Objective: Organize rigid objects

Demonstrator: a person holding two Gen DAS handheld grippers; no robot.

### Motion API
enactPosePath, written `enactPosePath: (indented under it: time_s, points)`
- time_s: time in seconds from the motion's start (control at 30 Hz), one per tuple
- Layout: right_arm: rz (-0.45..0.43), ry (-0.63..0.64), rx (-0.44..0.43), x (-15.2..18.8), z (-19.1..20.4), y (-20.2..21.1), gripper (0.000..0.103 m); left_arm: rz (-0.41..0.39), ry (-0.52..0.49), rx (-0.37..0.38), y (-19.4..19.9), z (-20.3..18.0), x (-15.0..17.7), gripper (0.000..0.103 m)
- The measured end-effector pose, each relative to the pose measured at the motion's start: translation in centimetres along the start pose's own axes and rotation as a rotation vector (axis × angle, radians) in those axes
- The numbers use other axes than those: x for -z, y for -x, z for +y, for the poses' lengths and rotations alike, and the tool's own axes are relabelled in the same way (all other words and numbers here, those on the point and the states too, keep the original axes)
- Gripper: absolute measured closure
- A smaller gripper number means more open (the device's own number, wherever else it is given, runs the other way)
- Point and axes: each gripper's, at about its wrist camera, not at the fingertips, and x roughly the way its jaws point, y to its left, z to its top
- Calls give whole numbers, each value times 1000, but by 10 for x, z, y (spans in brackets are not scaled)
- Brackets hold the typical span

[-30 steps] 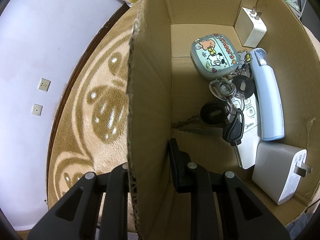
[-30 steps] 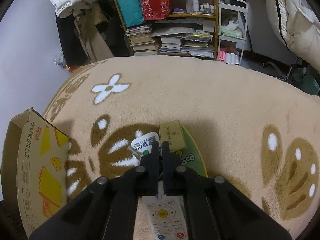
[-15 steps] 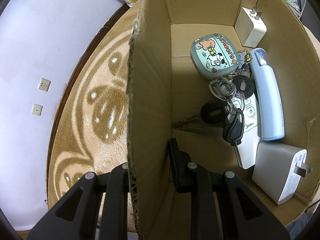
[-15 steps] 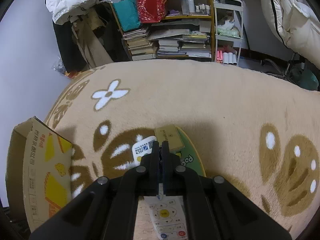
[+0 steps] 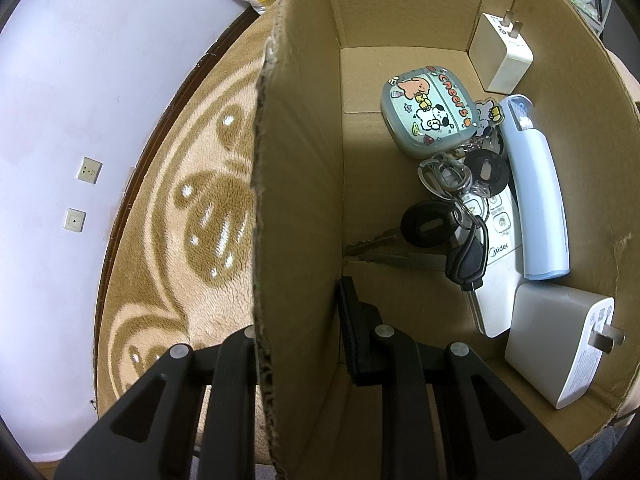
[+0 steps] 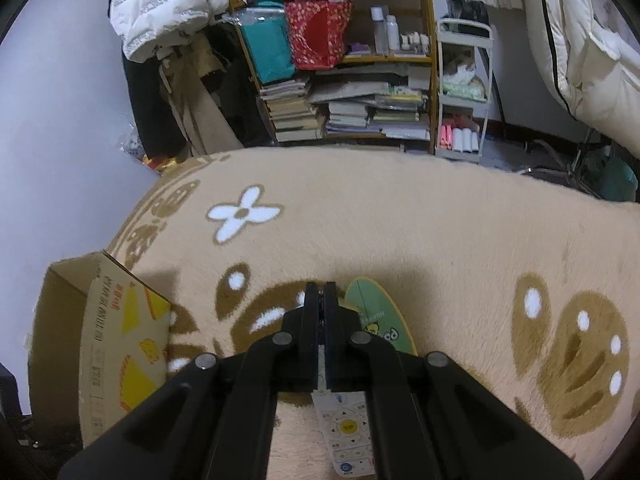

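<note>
Clamping the cardboard box (image 5: 296,200) wall, the left gripper (image 5: 298,320) was seen steadying it, while the right gripper (image 6: 320,304), pressed together on a white remote control (image 6: 348,428) beneath it, risked letting it slip if tilted.

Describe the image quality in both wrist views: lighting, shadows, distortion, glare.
Left wrist view: strong fisheye bending of the cardboard box wall, dark vignette corners, dim warm light, sharp focus on the keys, mild sheen on the white charger. Right wrist view: the rug edge curves, the right tool casts a soft shadow ahead, no blur.
</note>
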Motion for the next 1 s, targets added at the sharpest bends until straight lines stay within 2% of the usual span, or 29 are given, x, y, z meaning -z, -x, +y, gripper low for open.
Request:
enactPosePath:
  time_s: [0.1, 0.4, 0.63, 1.0]
  points:
    - [-32, -14, -37, -1, 4, 8, 100, -1, -1, -2, 0, 0, 0, 83]
    - [-97, 83, -42, -6, 39, 32, 100, 0, -3, -4, -1, -1, 2, 83]
    - [-152, 71, -137, -8, 61, 56, 100, 2, -5, -6, -1, -2, 2, 83]
    - [-208, 159, -226, -2, 103, 91, 100, 3, -9, -12, -1, -6, 1, 83]
